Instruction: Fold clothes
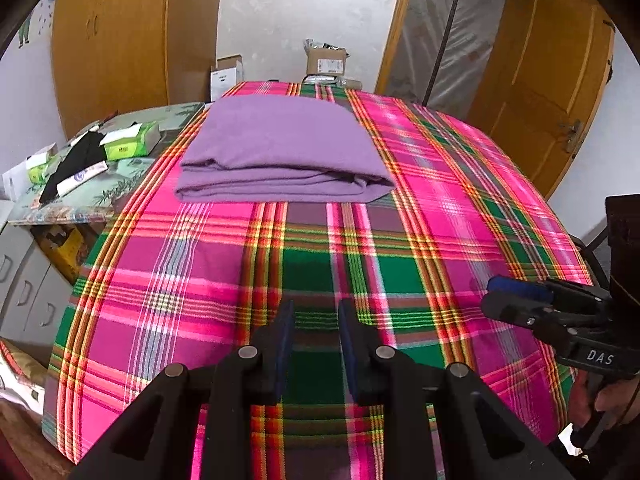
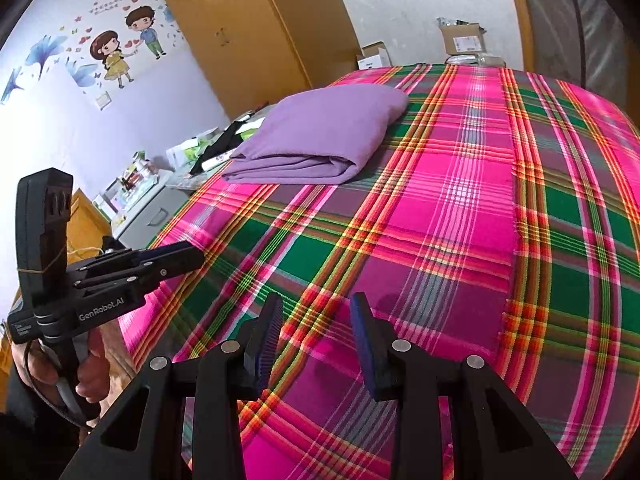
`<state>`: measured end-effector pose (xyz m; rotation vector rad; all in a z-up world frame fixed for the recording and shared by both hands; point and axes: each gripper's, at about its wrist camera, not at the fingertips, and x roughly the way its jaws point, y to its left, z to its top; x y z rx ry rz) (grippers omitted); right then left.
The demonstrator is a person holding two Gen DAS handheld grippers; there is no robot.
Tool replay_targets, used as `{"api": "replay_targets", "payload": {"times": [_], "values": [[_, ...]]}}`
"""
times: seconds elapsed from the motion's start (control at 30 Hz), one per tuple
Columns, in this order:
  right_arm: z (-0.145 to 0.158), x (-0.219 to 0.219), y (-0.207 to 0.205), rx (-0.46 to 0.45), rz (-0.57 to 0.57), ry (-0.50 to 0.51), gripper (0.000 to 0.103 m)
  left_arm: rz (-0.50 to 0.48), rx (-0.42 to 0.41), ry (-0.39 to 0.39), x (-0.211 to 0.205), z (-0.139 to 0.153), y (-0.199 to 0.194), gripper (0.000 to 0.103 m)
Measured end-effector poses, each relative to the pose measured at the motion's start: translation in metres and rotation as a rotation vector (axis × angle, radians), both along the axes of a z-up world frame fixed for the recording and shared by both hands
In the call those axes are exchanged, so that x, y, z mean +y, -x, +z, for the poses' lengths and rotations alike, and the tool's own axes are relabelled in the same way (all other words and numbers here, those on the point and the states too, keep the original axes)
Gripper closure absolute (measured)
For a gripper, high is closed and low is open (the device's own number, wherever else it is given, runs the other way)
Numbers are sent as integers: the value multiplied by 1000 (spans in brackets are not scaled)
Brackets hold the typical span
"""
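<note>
Lettering showed on both tools: "DAS" in white on the body of the right gripper [image 1: 504,300] as the left wrist view caught it, and "GenRobot.AI" on the body of the left gripper [image 2: 192,256] as the right wrist view caught it, with smaller print below it too fine to read. One folded purple garment [image 1: 280,148] lay on the plaid tablecloth [image 1: 440,200], toward the far edge of the table and nearer its left side. It was a neat rectangle of several stacked layers, the fold edges facing the cameras, its top smooth and a rounded fold on its right. The cloth was checked in bright pink, green and purple with orange and yellow stripes.

Both grippers hung over the near part of the table, well apart from the garment. Each one's own camera showed its two blue-padded fingers parted with only plaid cloth between them, so both were released and grasped nothing. A hand [image 2: 92,372] held the left gripper's handle near the table's near left corner; another hand [image 1: 612,400] held the right one's handle at the near right.

Beyond the far edge stood two cardboard boxes [image 1: 326,60], each with a printed label too small to read. On a side surface off the left edge lay green tissue packs [image 1: 132,140]. A cartoon sticker of two children [image 2: 124,44] decorated the wall.
</note>
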<state>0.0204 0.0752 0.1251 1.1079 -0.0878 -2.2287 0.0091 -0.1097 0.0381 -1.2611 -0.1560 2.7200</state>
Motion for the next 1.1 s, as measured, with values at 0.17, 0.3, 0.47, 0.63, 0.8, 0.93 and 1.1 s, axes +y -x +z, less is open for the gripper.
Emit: {"api": "replay_targets", "payload": {"times": [0.17,0.3,0.47,0.63,0.8,0.93,1.1], "values": [[1,-1,-1,-1,0,0,67,-9,8,66,10,5,-2,76],[1,-1,0,1,0,2,67,-18,7,82,14,5,-1,76],[7,-1,-1,17,2,6,67,-20,13,82,13,5,-2,76],[11,-5,-4,39,18,1,67,-28,15,-10,3,3,-6,76],[8,-9,-6,40,39,-1,67,-13,27,-29,-4,0,-11,76],[4,-10,-8,35,42,-6,67,7,26,-27,-9,-2,-13,76],[0,-10,-15,38,35,-27,67,33,19,10,-8,-3,-16,76]]}}
